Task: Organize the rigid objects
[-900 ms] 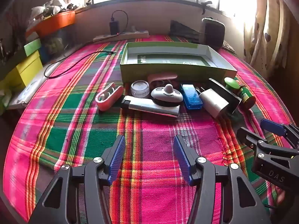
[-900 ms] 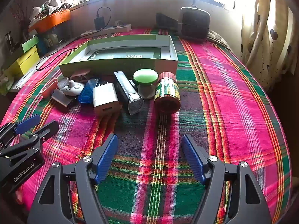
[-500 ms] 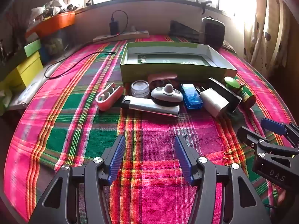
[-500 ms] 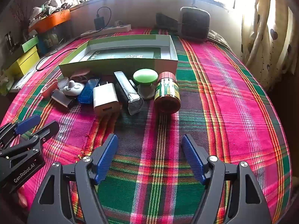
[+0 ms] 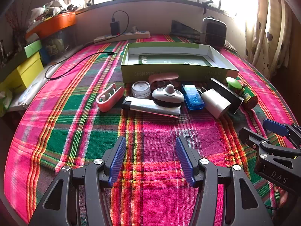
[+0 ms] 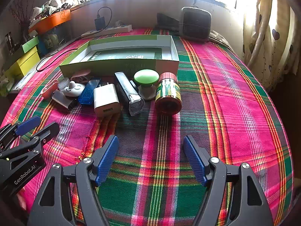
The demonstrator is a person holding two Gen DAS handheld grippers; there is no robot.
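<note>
Both grippers, left gripper (image 5: 149, 158) and right gripper (image 6: 150, 158), hover with fingers spread, holding nothing. The clutter, from pink clip (image 5: 110, 98) to jar (image 6: 168, 95), lies just before the green box (image 6: 120, 66). Nothing seems packed yet; next comes reaching forward for one piece.

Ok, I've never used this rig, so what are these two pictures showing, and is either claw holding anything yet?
Each picture comes from a camera on a hand-held claw, looking forward along its two blue-padded fingers. One shows the left gripper, the other the right gripper. Both are open and hold nothing. On the plaid cloth lie small items in a row: a white charger, a blue case, a red jar on its side, and others. Behind them sits an open green box, with nothing loose visible inside.
</note>
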